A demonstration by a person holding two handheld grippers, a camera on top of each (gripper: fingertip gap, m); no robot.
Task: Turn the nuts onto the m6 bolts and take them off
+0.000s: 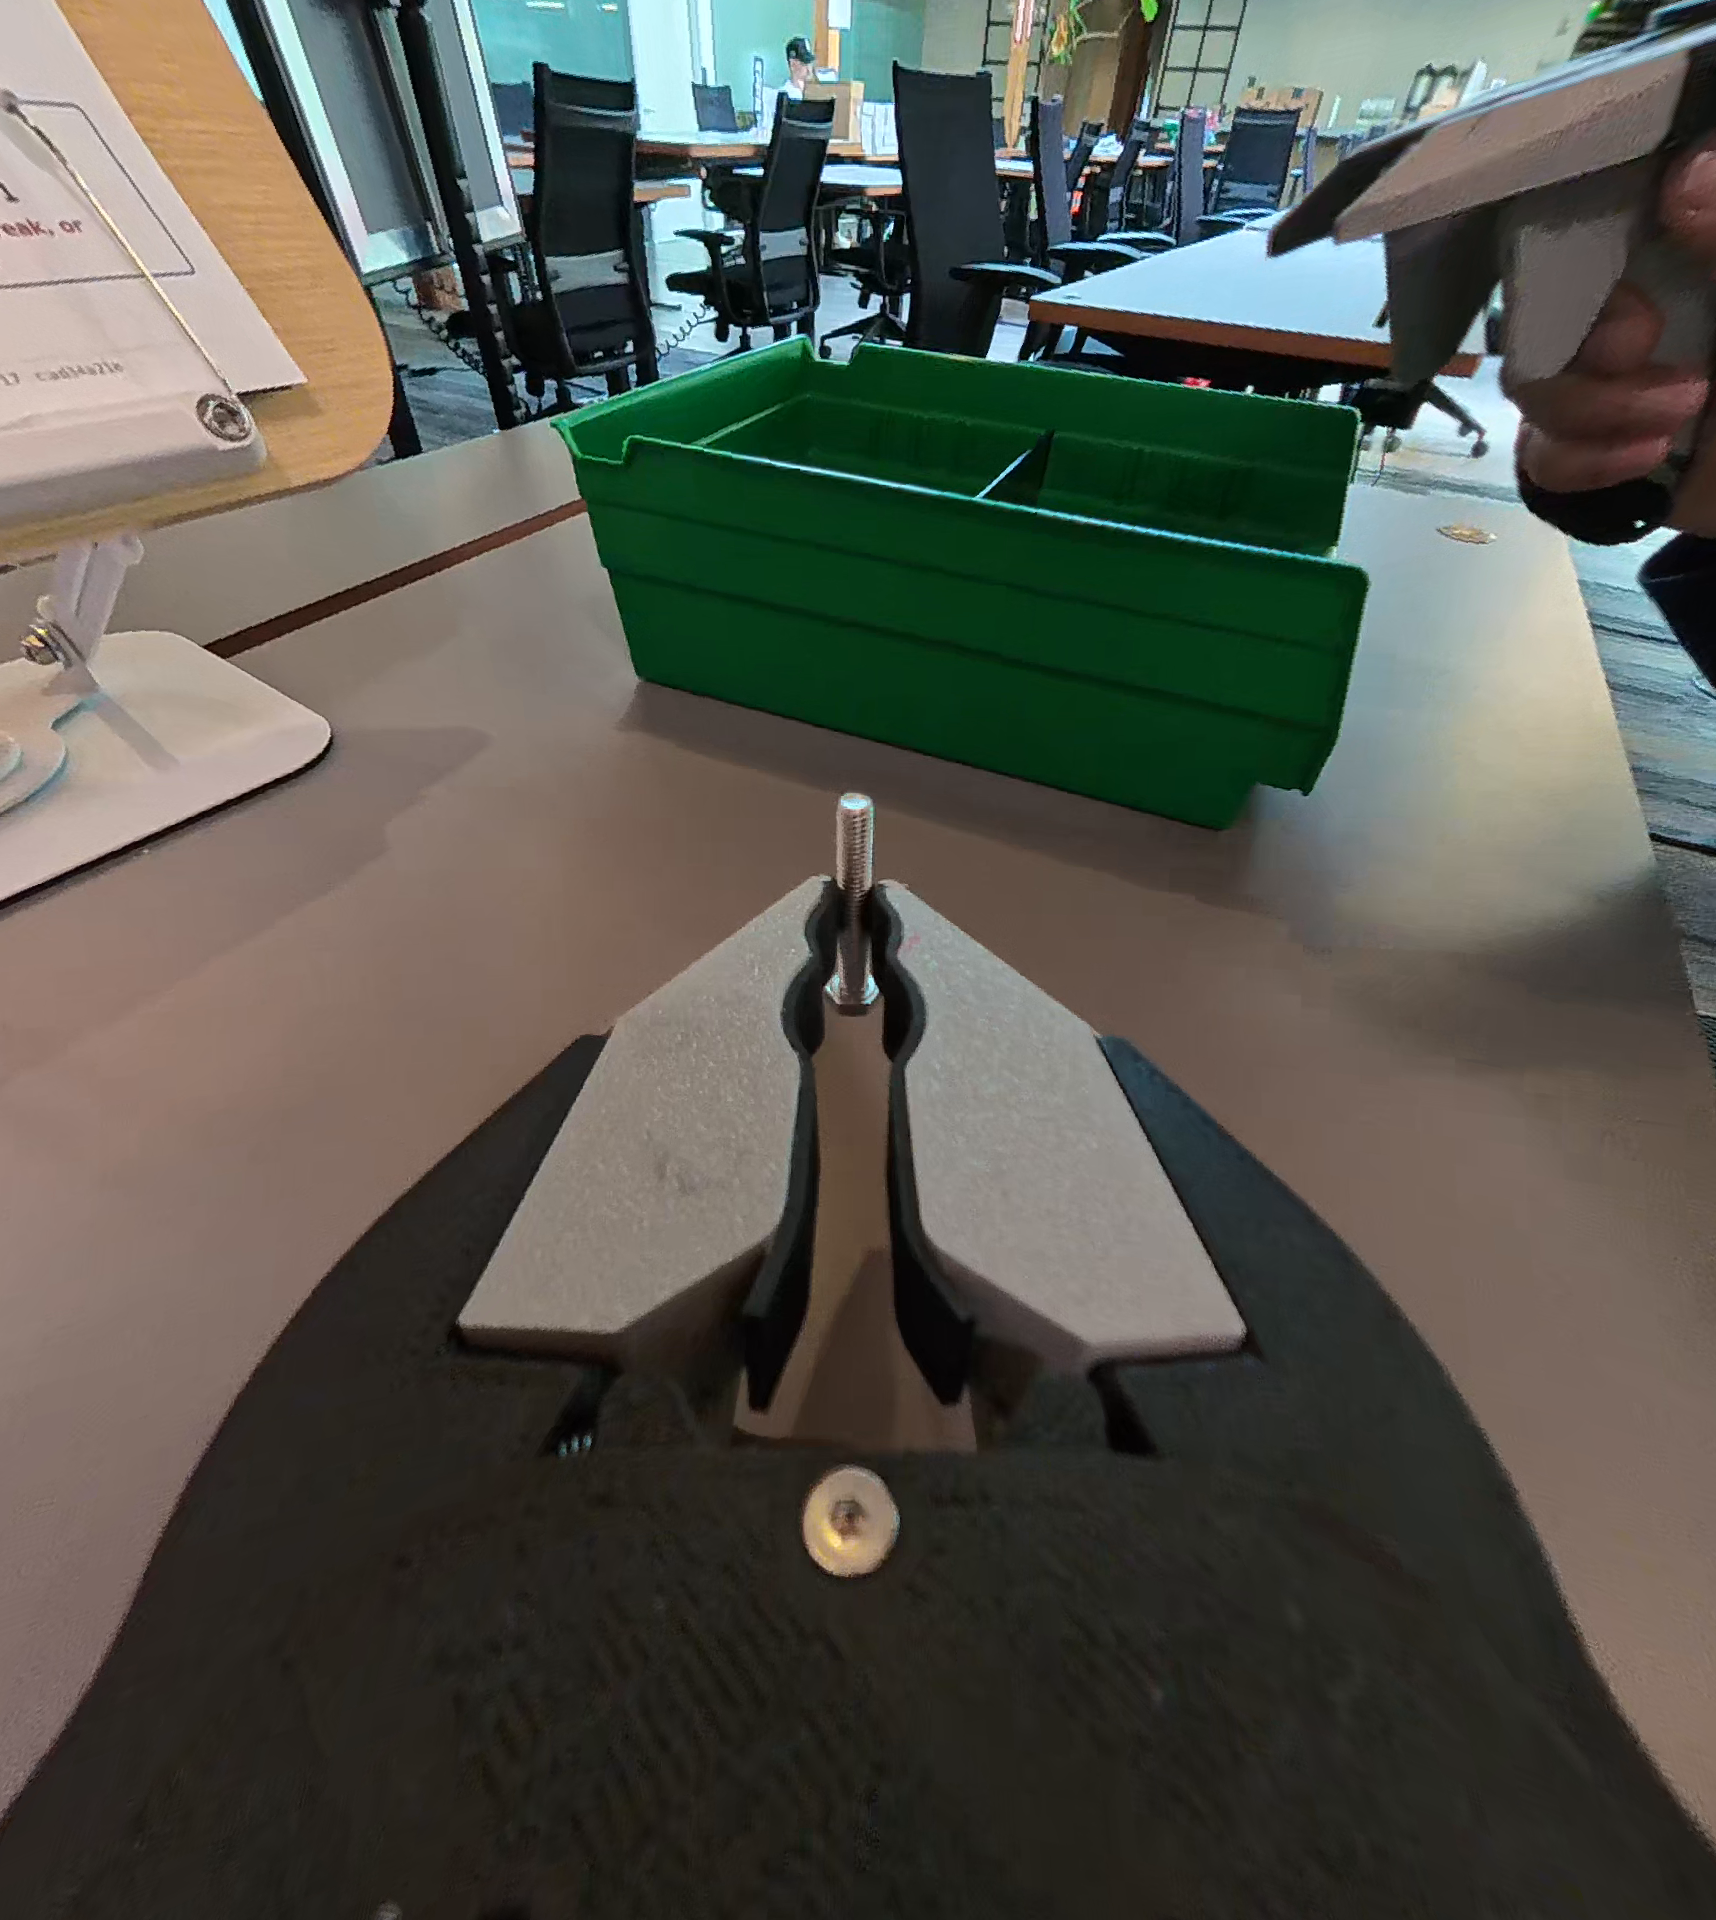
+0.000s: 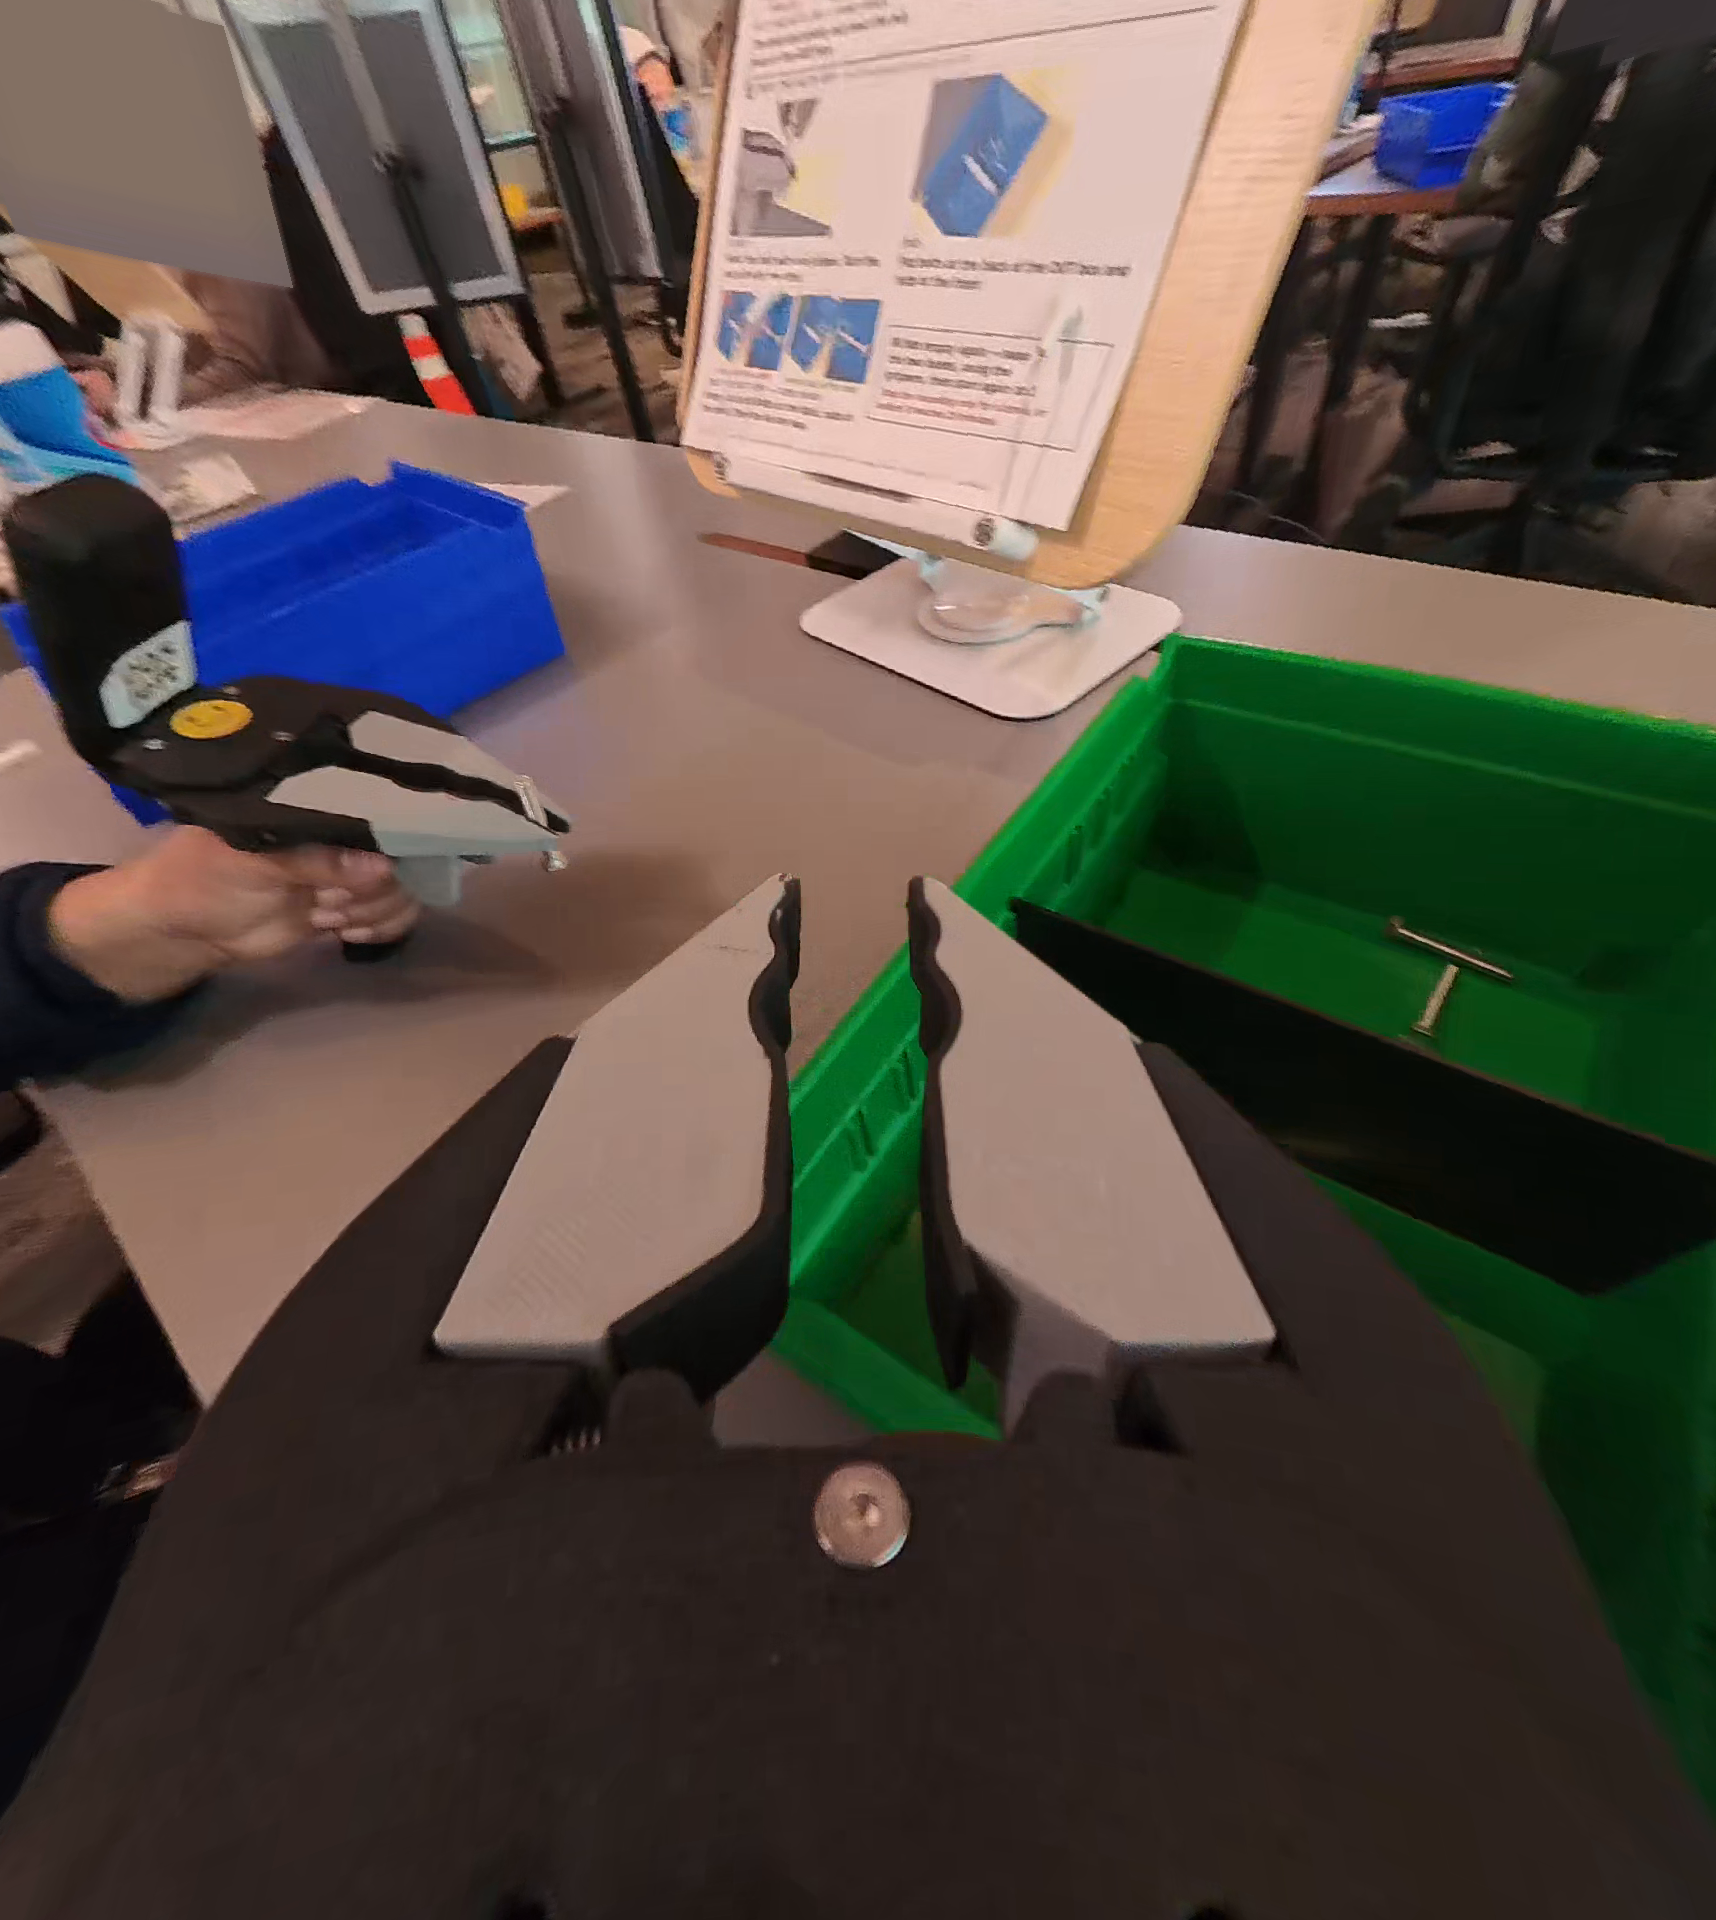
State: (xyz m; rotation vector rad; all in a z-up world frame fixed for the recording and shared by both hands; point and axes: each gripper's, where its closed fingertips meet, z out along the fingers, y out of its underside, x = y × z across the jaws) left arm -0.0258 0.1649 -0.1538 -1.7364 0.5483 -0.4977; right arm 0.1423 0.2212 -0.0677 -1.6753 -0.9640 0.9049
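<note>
My left hand-held gripper [image 1: 855,902] is clamped on a bolt [image 1: 854,862], pinching the shank just above its hex head so the threaded end sticks out past the fingertips, bare, with no nut on it. It hangs low over the middle of the grey tabletop [image 1: 314,1039], short of the green bin [image 1: 979,644] that sits toward the far right edge. My right hand-held gripper [image 2: 852,891] is empty, its fingers parted, poised over the near left corner of that bin. Beyond the black divider [image 2: 1353,1122] I can see two more bolts [image 2: 1441,971] lying crossed on the bin floor; I cannot make out any nut from here, and the compartment directly under my right fingers is mostly hidden. I judge the step in hand is fetching a nut, so I should tip the right hand-held gripper down into the near compartment to look first. To do it well I would pinch the nut by its flats, bore facing outward, and keep the left grip steady and the bolt axis still. The thread will cross easily if the nut meets it tilted, so I would line the two axes up before turning.
</note>
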